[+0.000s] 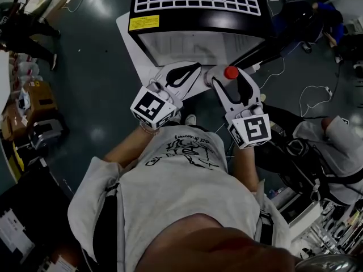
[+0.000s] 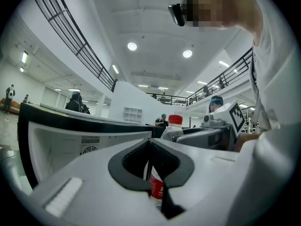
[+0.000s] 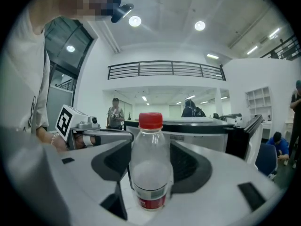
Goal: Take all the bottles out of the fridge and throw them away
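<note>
A clear plastic bottle (image 3: 149,168) with a red cap (image 1: 231,71) and a red label stands upright between the jaws of my right gripper (image 3: 150,160), which is shut on it. In the head view the right gripper (image 1: 229,77) holds it just in front of the small black fridge (image 1: 198,21). The fridge's door (image 1: 266,44) swings open to the right. My left gripper (image 1: 194,68) sits beside it on the left, jaws together and holding nothing. In the left gripper view the bottle (image 2: 175,126) shows behind the shut left gripper (image 2: 149,149).
The fridge stands on a white board (image 1: 131,35) on the dark floor. A seated person (image 1: 334,135) and cables are at the right, boxes and bags (image 1: 31,98) at the left. Other people stand far off in the hall.
</note>
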Available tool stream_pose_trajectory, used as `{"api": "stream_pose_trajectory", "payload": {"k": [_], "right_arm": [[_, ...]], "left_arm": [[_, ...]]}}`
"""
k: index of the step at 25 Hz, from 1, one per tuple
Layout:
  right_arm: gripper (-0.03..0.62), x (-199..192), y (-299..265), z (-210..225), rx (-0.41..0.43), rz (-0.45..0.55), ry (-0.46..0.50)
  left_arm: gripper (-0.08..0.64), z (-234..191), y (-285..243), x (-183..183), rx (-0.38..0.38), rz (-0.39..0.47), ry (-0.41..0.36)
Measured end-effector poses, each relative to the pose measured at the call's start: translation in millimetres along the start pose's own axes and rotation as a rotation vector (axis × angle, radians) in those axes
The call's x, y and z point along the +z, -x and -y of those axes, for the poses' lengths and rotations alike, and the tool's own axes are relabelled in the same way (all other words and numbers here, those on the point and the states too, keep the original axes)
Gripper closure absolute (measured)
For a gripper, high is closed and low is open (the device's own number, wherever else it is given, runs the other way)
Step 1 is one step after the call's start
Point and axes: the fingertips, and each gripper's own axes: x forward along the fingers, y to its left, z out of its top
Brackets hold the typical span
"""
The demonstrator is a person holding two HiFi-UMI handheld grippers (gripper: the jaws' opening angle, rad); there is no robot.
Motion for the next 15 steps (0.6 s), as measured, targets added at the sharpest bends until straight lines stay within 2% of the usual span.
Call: {"api": "stream_pose_trajectory", "payload": {"k": [7,15], "right_arm": [[0.327,5,0,-7,0.064,0.009,0.015],[0.327,6,2,-21,0.179,0.015,0.034]], "left_arm": [[0.552,6,6,6,0.048,0.016,0.0],[0.552,11,20,3,0.154,0.029,-0.003]]}}
